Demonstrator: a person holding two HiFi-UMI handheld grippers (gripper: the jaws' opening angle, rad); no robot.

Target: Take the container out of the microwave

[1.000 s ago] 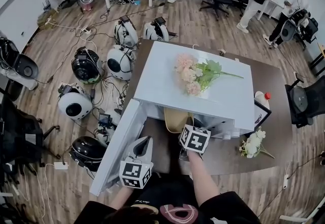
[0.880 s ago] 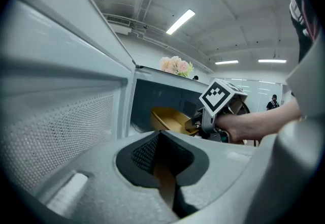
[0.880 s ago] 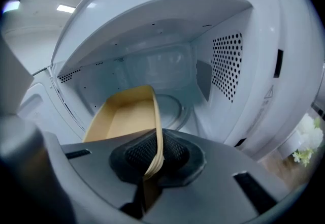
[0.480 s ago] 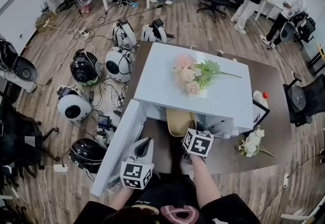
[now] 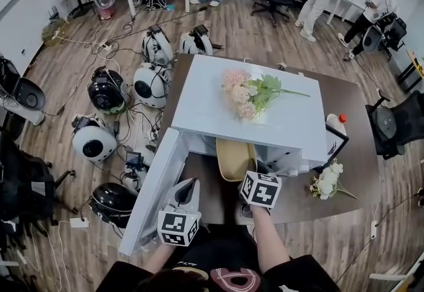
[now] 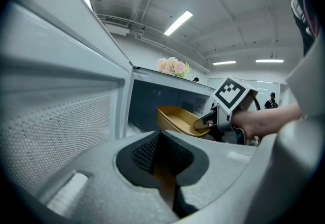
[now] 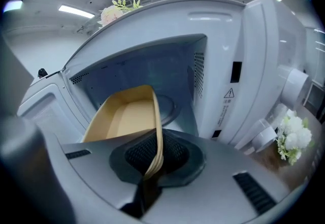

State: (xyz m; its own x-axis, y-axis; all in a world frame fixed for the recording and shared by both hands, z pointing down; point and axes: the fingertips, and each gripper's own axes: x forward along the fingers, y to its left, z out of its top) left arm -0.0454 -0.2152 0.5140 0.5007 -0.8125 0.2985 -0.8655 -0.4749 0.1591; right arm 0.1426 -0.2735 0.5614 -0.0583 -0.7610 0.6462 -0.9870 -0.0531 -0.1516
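The white microwave [image 5: 278, 126] stands on a brown table with its door [image 5: 156, 181] swung open to the left. A tan, shallow container [image 5: 233, 155] pokes out of the cavity mouth, tilted, its far end still inside. My right gripper [image 5: 249, 174] is shut on its near rim; the right gripper view shows the rim [image 7: 157, 141] pinched in the gripper [image 7: 151, 168]. My left gripper [image 5: 189, 186] hovers by the open door, shut and holding nothing. The left gripper view shows that gripper [image 6: 165, 180], the container [image 6: 177, 118] and the right gripper [image 6: 205, 125] beyond it.
Pink flowers [image 5: 246, 95] lie on top of the microwave. A white bouquet [image 5: 326, 185], a red-capped bottle [image 5: 336, 125] and a black frame [image 5: 339, 146] sit on the table at the right. Helmet-like devices [image 5: 106, 90] and cables crowd the floor at the left. People stand at the back.
My right gripper has drawn back toward me and slightly up, bringing the container further out of the microwave. The left gripper has stayed in place.
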